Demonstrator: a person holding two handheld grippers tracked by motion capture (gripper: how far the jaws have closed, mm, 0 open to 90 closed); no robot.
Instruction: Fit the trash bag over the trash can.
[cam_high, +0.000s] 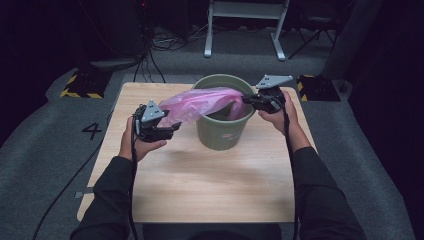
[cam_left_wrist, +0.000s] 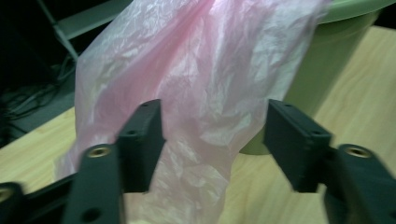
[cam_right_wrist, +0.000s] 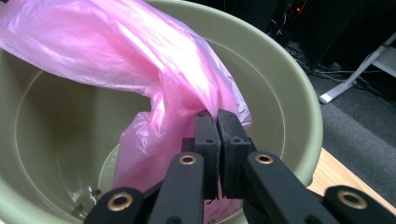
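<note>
A thin pink plastic bag (cam_high: 200, 102) stretches from the left of the table over the rim of a green bucket (cam_high: 220, 135) and down into it. My right gripper (cam_high: 247, 100) is over the bucket's right rim. In the right gripper view its jaws (cam_right_wrist: 217, 116) are shut on a bunched edge of the bag (cam_right_wrist: 116, 51) above the bucket's inside wall (cam_right_wrist: 280, 93). My left gripper (cam_high: 172, 127) is left of the bucket at the bag's loose end. In the left gripper view its jaws (cam_left_wrist: 212, 140) stand apart around the bag (cam_left_wrist: 196, 84) without pressing it, with the bucket (cam_left_wrist: 327, 60) behind.
The bucket stands at the back middle of a light wooden table (cam_high: 210, 185) on grey carpet. Yellow-and-black striped blocks (cam_high: 80, 85) sit beyond both far corners, the right one (cam_high: 315, 85). A white frame (cam_high: 245, 10) and cables lie farther back.
</note>
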